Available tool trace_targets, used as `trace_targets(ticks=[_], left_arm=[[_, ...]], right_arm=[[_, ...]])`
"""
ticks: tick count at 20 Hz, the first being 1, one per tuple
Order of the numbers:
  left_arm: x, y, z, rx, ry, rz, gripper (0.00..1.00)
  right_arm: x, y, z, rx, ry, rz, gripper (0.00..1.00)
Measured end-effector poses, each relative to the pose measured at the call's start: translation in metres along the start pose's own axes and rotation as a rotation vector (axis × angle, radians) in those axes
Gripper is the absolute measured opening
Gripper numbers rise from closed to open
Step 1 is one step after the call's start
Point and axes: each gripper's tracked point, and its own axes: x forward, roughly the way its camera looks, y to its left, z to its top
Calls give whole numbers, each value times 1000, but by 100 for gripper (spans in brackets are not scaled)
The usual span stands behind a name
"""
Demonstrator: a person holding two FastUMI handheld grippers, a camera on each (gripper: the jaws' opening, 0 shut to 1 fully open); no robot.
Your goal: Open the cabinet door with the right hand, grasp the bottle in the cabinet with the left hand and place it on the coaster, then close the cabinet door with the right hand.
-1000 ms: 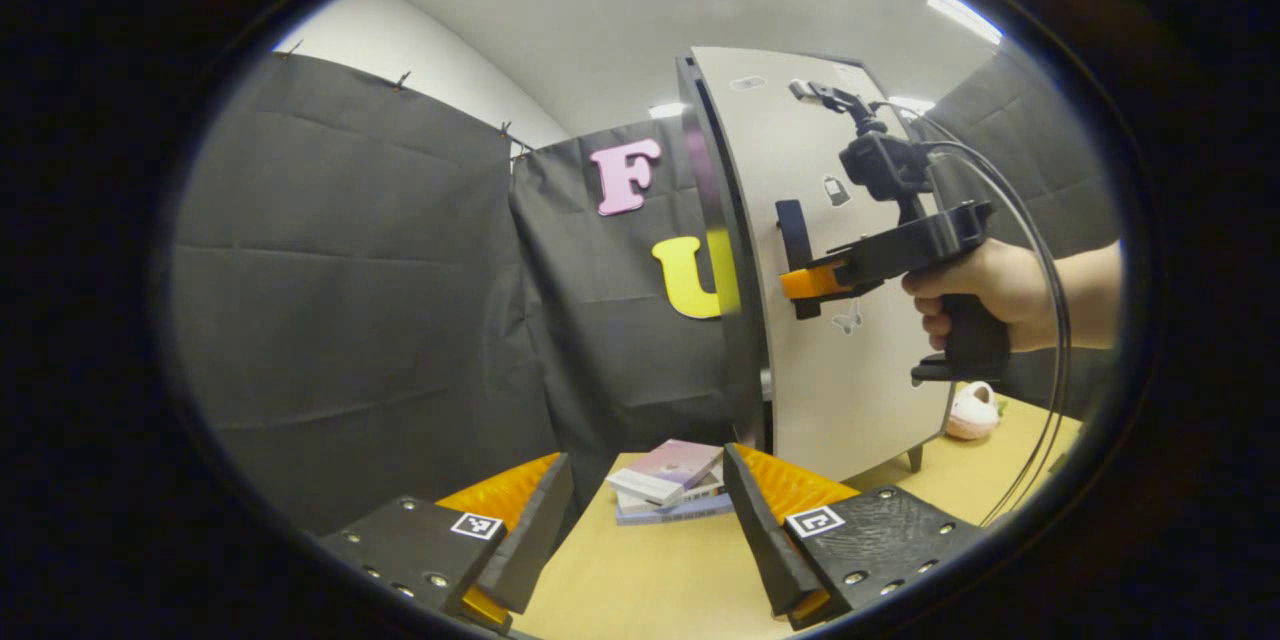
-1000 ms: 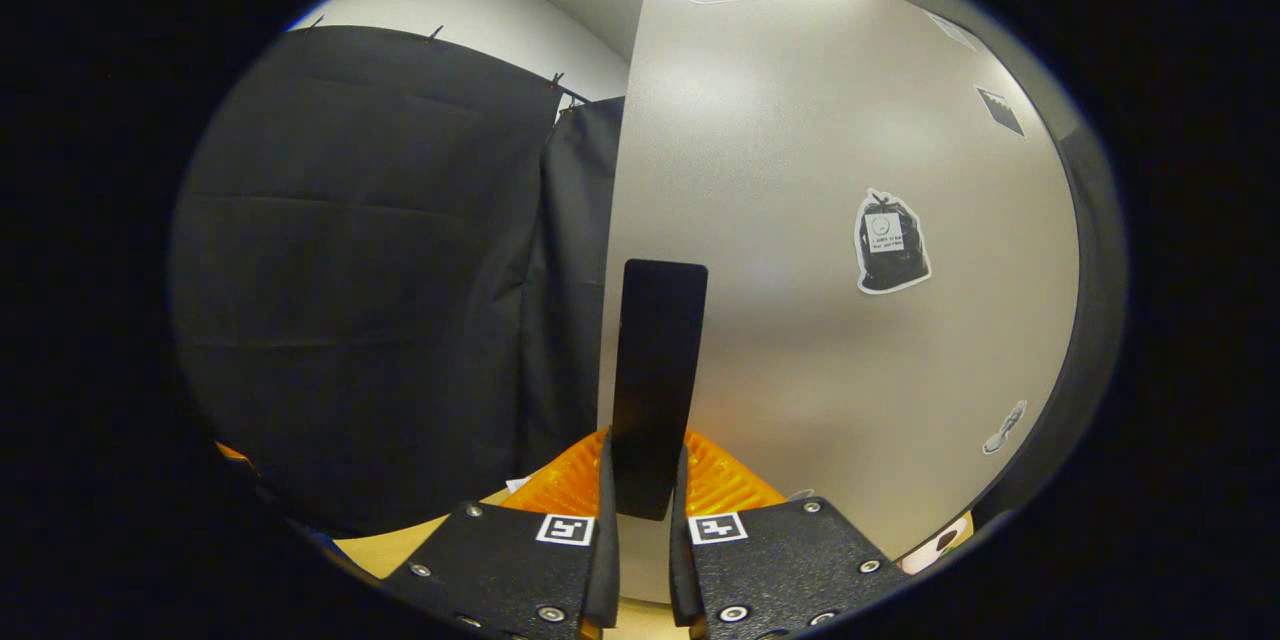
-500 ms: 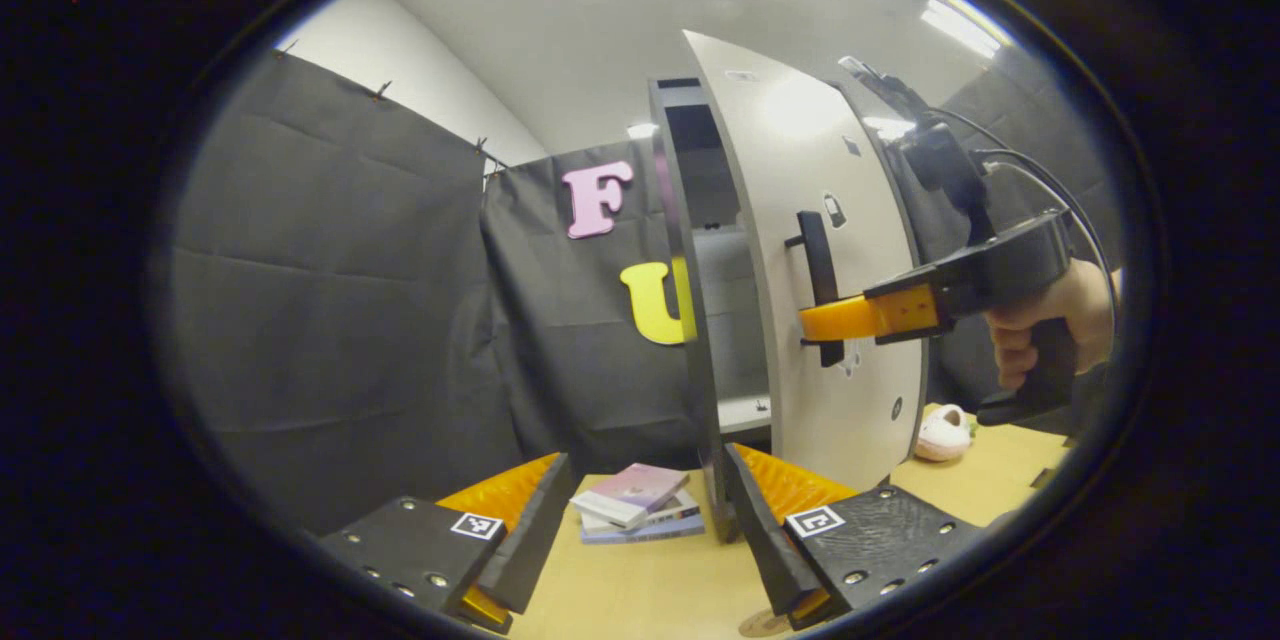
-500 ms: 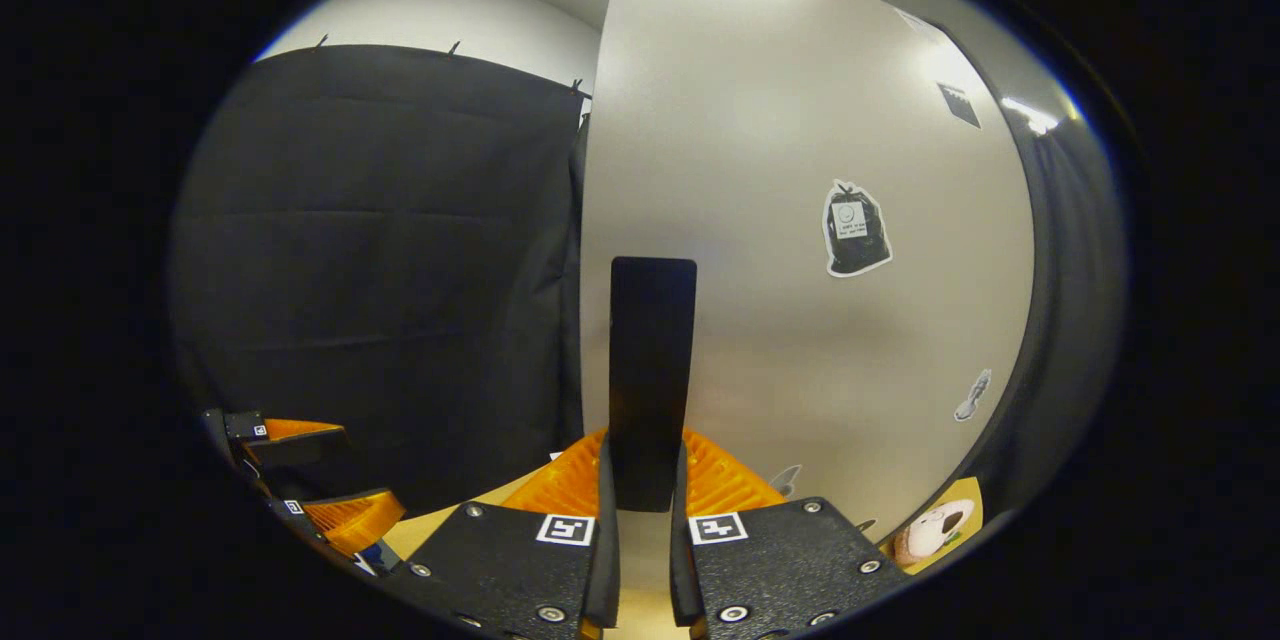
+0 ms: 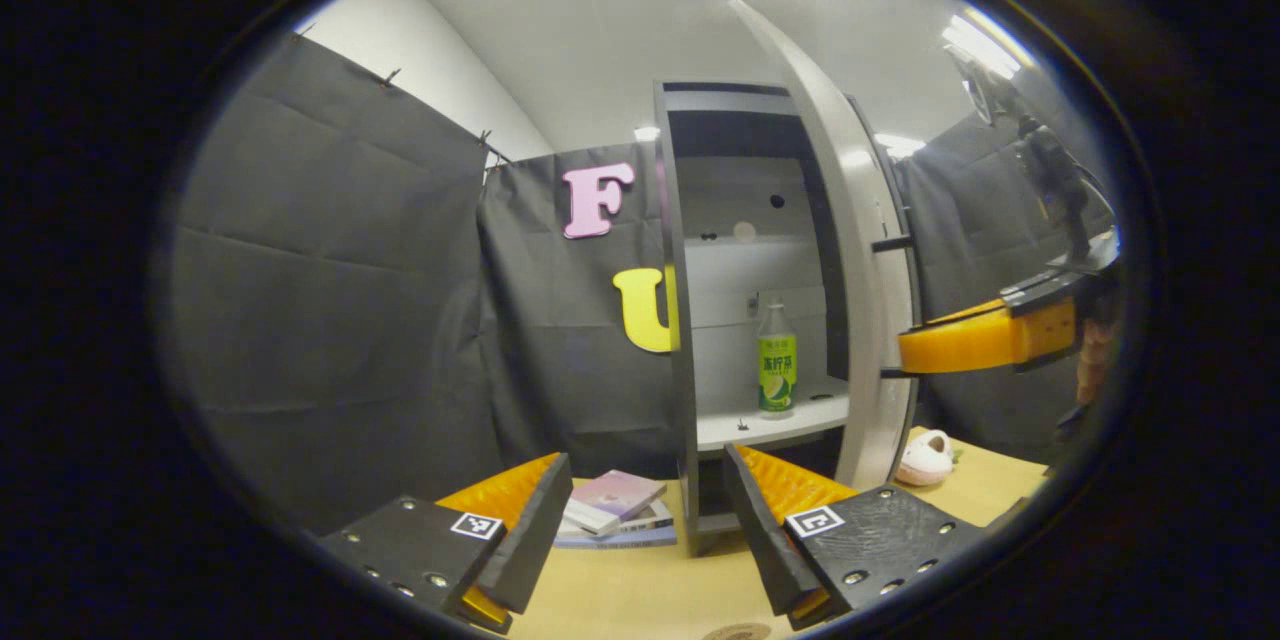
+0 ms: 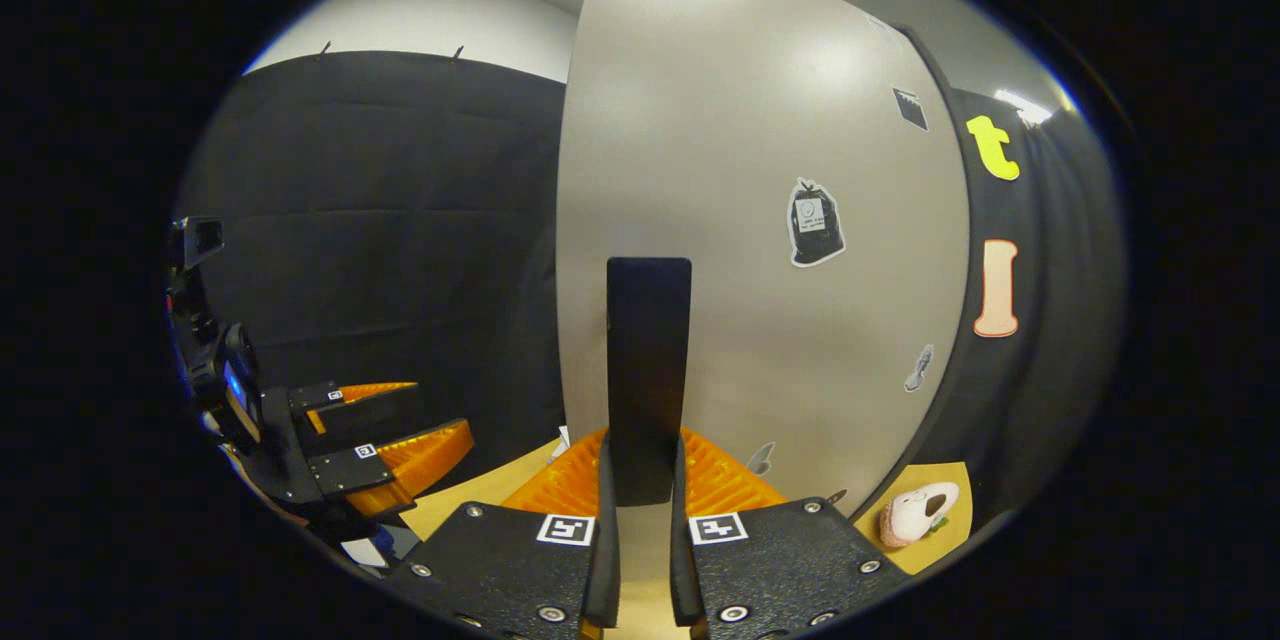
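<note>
**Right gripper view: door handle clamped, cabinet nearly open**

Right gripper view puts the right tool [image 6: 640, 510] clenched on the door handle [image 6: 648, 375], a dark upright bar pinched between both fingers against the pale cabinet door [image 6: 760, 220]. Judged from this, the step in hand is finishing the swing of the door. To do it well, the pull should follow the door's arc around its hinge, not run straight back, so the bar does not twist out of the grip, and the door should go wide enough to leave the shelf front free for the other hand. The right tool should not let go until the door rests without drifting.

In the left gripper view the left tool [image 5: 640, 530] hangs released, its fingers spread wide above the front edge of the desk [image 5: 640, 590], holding nothing. It points toward the cabinet [image 5: 690, 320], whose open side faces it.

The bottle [image 5: 776, 360] stands upright on the cabinet's lower shelf [image 5: 770, 425], near that shelf's front edge and toward the door side. It is slim and clear with a pale cap and a green label around its lower half. It looks light and smooth, so a grip around the labelled body seems safer than one at the neck. A stack of books [image 5: 615, 510] lies on the desk just beside the cabinet's foot, and a small plush toy [image 5: 922, 460] sits beyond the door.
</note>
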Motion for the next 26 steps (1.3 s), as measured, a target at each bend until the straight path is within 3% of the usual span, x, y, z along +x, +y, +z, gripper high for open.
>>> trace_targets(ticks=[4, 14, 16, 19, 20, 26], left_arm=[[25, -25, 8, 14, -31, -47, 87], [87, -117, 13, -97, -26, -157, 87], [94, -129, 3, -126, 1, -164, 90], [112, -143, -4, -164, 34, -153, 87], [120, -147, -4, -173, 34, -146, 91], [150, -162, -4, -116, 34, -121, 87]], right_arm=[[-17, -12, -2, 1, 19, -59, 20], [-44, -43, -6, 8, 29, -249, 18], [-46, -55, -3, 3, 16, -289, 18], [-50, -65, -4, 22, 17, -352, 18], [-53, -64, -4, 36, 16, -370, 18], [-61, -84, -1, 37, 8, -450, 14]])
